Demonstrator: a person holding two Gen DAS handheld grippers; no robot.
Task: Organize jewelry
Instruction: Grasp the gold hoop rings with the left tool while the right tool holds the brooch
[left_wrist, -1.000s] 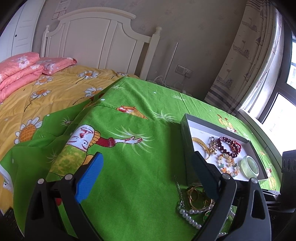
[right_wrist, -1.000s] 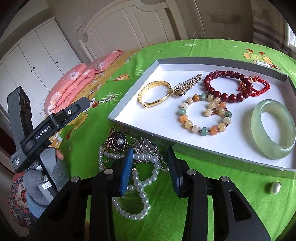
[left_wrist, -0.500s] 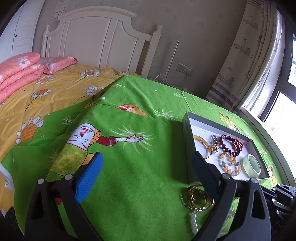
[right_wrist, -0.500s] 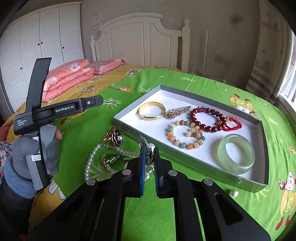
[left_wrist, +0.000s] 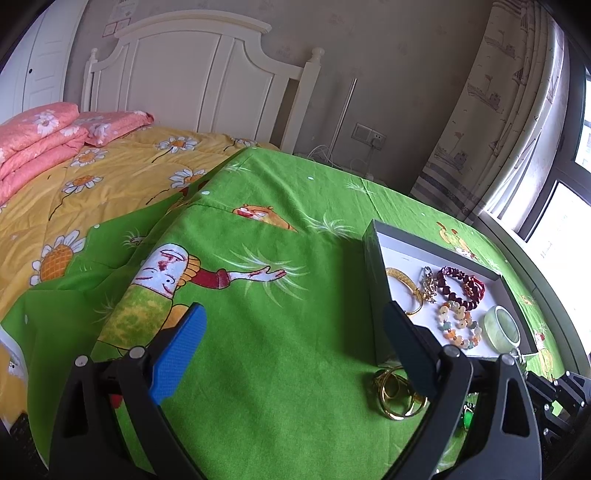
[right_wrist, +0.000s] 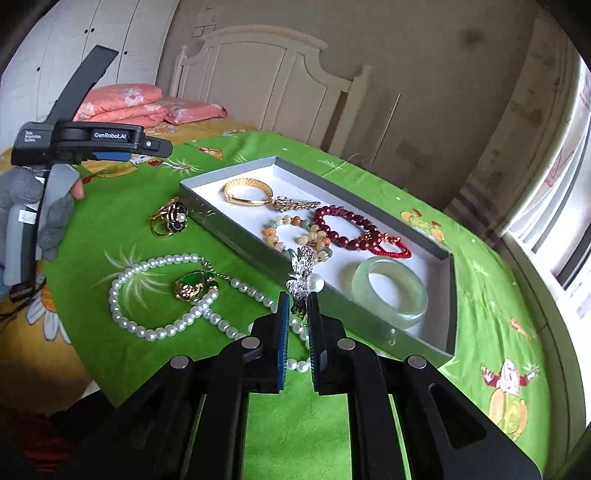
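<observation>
Right gripper (right_wrist: 297, 314): pinching silver brooch (right_wrist: 301, 273), jaws easing open. At 9 o'clock: pearl necklace (right_wrist: 155, 295), green pendant (right_wrist: 192, 286), still loose. At 11: gold rings (right_wrist: 168, 219), loose. At 1: tray (right_wrist: 448, 295), five pieces filed. Left gripper (left_wrist: 291, 354): open, empty.

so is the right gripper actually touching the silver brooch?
Touching. The right wrist view shows the silver brooch pinched between the right gripper pads, lifted above the green cloth, though its jaws are opening slightly.
</observation>
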